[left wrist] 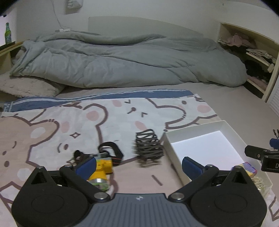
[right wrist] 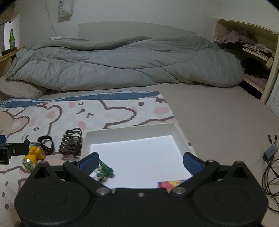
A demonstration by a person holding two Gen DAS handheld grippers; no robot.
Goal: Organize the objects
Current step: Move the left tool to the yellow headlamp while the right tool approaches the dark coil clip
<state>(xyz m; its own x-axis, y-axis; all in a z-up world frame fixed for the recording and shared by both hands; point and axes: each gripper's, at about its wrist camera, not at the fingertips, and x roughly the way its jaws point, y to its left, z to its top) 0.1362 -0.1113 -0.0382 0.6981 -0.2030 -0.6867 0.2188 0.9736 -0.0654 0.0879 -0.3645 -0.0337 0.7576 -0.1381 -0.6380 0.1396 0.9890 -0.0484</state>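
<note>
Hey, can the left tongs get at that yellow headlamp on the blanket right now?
Probably yes. The left tongs are open, and the yellow headlamp lies uncovered on the cartoon blanket, right beside the left finger. Nothing lies over it; its black strap trails behind.

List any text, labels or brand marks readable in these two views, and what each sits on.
"D": a lone white letter on the black right gripper body at the left wrist view's edge; the rest is cut off.
White wall box: dark lettering, unreadable.
Green glass bottle: label too small.
Multicoloured card in the white box: print blurred.
</note>
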